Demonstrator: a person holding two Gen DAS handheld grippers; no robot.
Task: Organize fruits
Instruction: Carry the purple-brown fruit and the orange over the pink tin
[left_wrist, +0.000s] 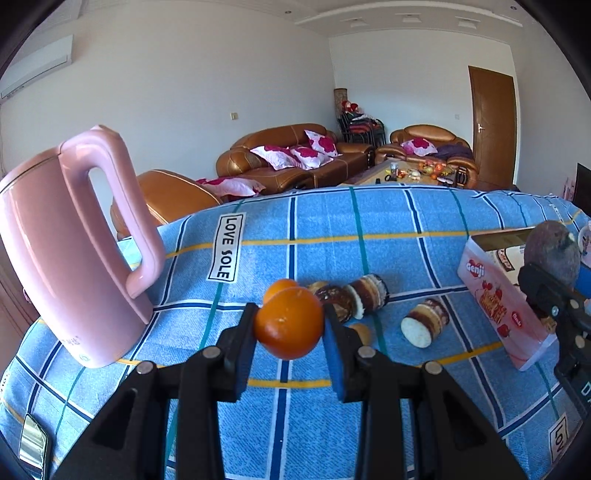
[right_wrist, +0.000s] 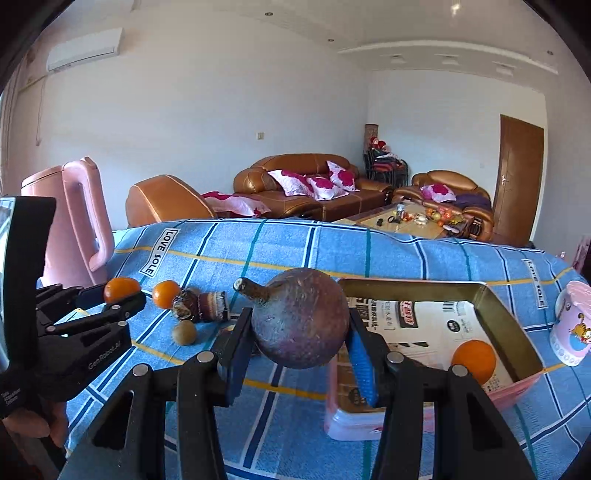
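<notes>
My left claw (left_wrist: 289, 325) is closed on an orange (left_wrist: 288, 323); the pads press it from both sides, and I hold it above the worktop (left_wrist: 406, 221), which a blue checked cloth covers. My right claw (right_wrist: 301, 332) grips a purple fruit (right_wrist: 301, 317) in the same way; its stem points to the left, so the pads sit on the round body, where the hold is more sure. The right claw hangs just at the near left edge of the box (right_wrist: 509, 317); I think this is because the box is the place where the fruits go. One orange in the box (right_wrist: 474, 360) already lies near its front corner, on the printed paper at the bottom; so I judge that part of the task is done.

On the cloth I still see a second orange (right_wrist: 166, 293), a small brown fruit (right_wrist: 184, 332), and some dark brown and white rolls (left_wrist: 424, 321) which lie on their sides; what these are I cannot tell. A pink kettle (left_wrist: 74, 251) stands at the left, well apart from the box; a pink cup (right_wrist: 570, 325) stands just to the right of the box.

Next, I judge, the purple fruit goes in first, because it is nearest; the orange in my left claw must cross the worktop to reach the box.
</notes>
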